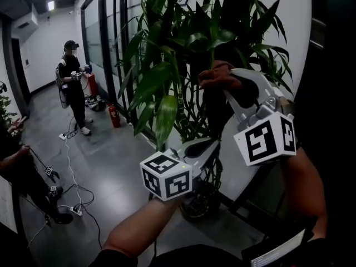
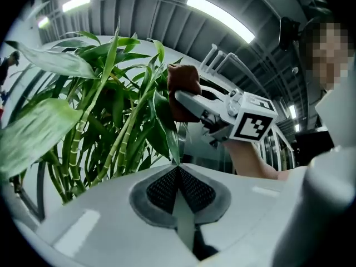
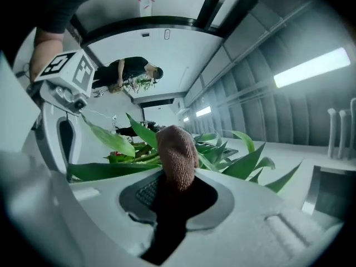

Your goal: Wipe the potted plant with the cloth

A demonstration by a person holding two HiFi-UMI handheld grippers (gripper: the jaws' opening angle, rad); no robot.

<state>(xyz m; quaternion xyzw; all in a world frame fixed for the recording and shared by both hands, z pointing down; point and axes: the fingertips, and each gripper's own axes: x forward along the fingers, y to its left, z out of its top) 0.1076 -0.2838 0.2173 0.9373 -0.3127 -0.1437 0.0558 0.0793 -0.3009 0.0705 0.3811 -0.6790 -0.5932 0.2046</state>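
1. A dim corridor: grey floor, a white wall right behind the plant, and glass panels running off to the plant's left.
2. The left gripper is clamped shut. The tip of a long green leaf runs straight into the seam between its pads, so it has that leaf pinched, low on the plant's near side.
3. The right gripper is clenched on a brown cloth. The bunched end sticks out past its jaws, higher up among the plant's upper leaves (whether the cloth presses on a leaf, I cannot tell).
4. The two grippers are near each other but apart, the right one above the left, both on the plant's near side.
5. The plant is tall, with jointed, bamboo-like stalks. It stands in a dark pot on the floor, close to the wall.
6. Left of the plant, by the glass, stands a red fire extinguisher. Further left a person stands, with white cables trailing over the floor.
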